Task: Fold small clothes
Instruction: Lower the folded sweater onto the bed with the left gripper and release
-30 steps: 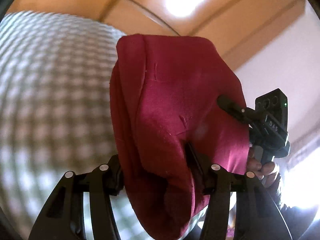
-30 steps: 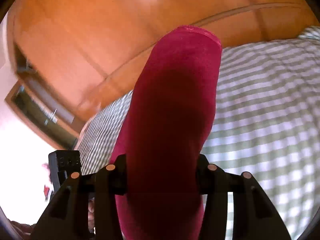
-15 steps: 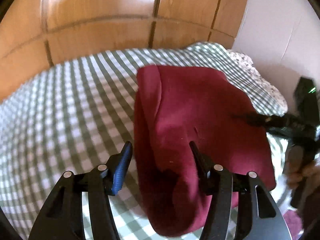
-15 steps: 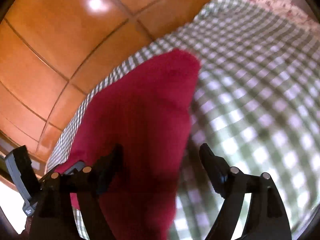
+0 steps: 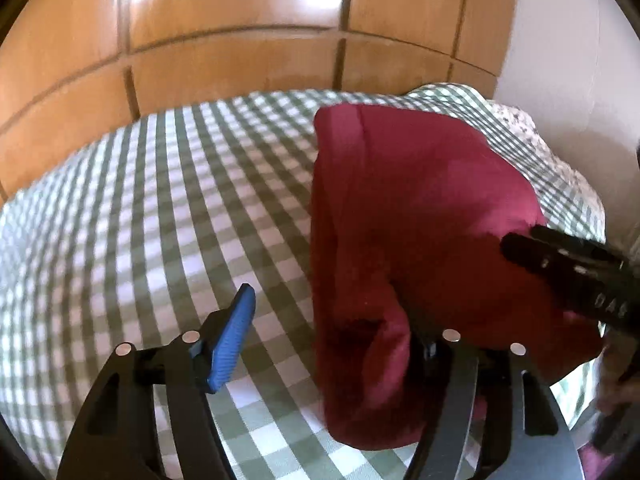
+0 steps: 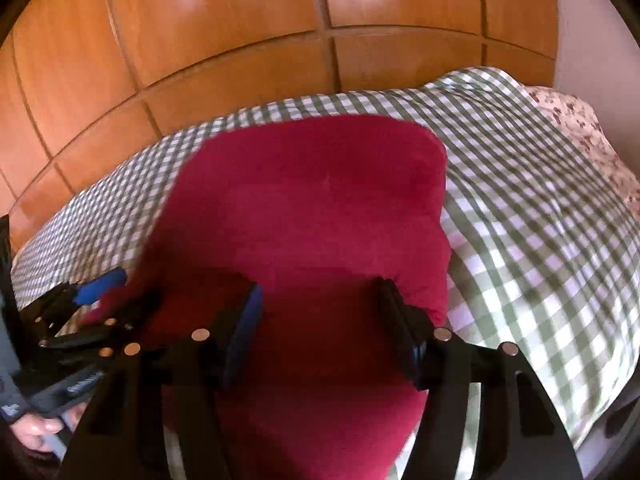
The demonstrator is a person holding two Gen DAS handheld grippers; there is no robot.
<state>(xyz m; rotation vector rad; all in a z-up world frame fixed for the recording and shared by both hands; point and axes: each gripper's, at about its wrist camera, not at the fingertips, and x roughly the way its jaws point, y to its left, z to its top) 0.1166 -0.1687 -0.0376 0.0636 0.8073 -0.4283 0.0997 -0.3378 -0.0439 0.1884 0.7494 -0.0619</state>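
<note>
A dark red garment [image 5: 404, 216] lies on the green checked bed cover [image 5: 160, 208]. My left gripper [image 5: 332, 320] is open; its left blue pad [image 5: 234, 338] stands clear of the cloth, and the garment's near left edge drapes over its right finger. In the right wrist view the garment [image 6: 312, 208] spreads flat ahead. My right gripper [image 6: 320, 312] is open with the cloth's near edge lying between its fingers. The left gripper [image 6: 96, 300] shows at the left there, and the right gripper [image 5: 568, 268] at the right of the left view.
A wooden panelled wardrobe [image 6: 280, 28] stands behind the bed. A floral pillow [image 6: 580, 128] lies at the bed's right end by a white wall [image 5: 568, 40]. The person's hand [image 6: 36, 428] shows at lower left in the right view.
Both grippers opened and let go of the red garment. It went from held up in the air to lying spread on the bed cover.
</note>
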